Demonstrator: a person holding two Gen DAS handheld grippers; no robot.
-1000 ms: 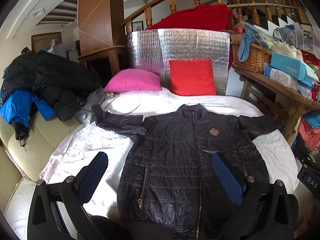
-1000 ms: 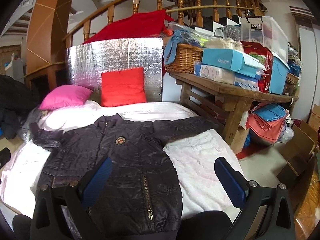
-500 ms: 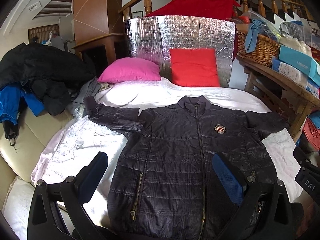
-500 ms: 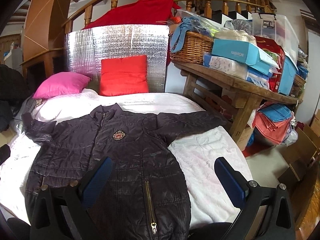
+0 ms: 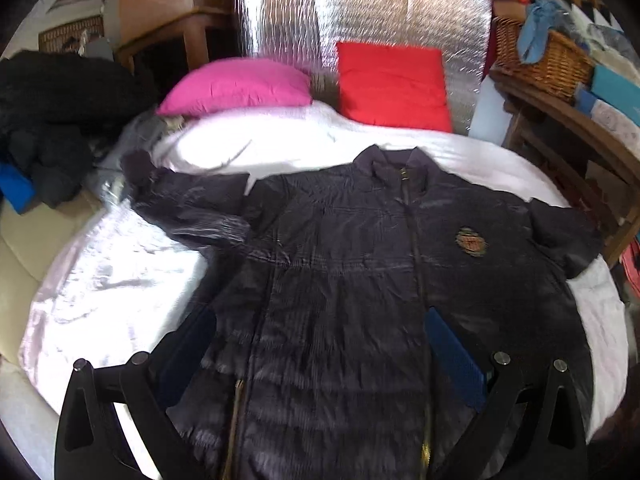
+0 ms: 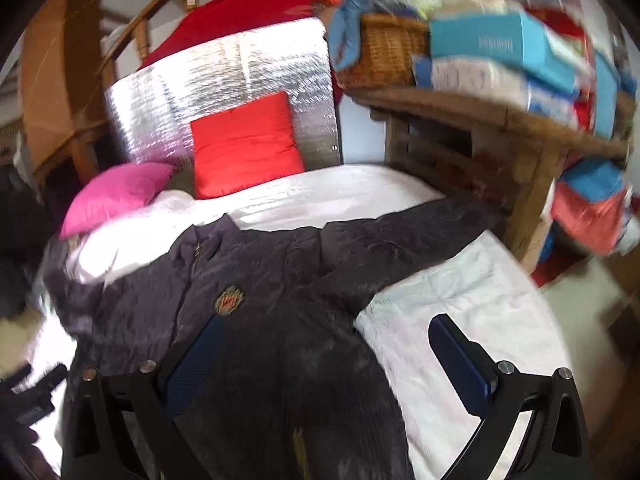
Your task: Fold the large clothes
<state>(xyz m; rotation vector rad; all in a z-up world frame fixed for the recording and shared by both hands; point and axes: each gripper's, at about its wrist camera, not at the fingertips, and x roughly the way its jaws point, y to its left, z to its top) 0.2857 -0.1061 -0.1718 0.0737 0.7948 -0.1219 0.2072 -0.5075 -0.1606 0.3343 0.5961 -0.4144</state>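
Dark quilted jacket lies flat, front up, on the white bed; long axis runs 6 to 12 o'clock, collar at 12, hem at 6, sleeves out toward 9–10 and 3. Shiny stitched fabric, centre zip closed, embroidered crest on chest. Left gripper over lower jacket, fingers spread wide, holding nothing. Right gripper same, fingers apart and empty, straddling the jacket's 3 o'clock edge. Pink pillow and red pillow at 12 against foil panel.
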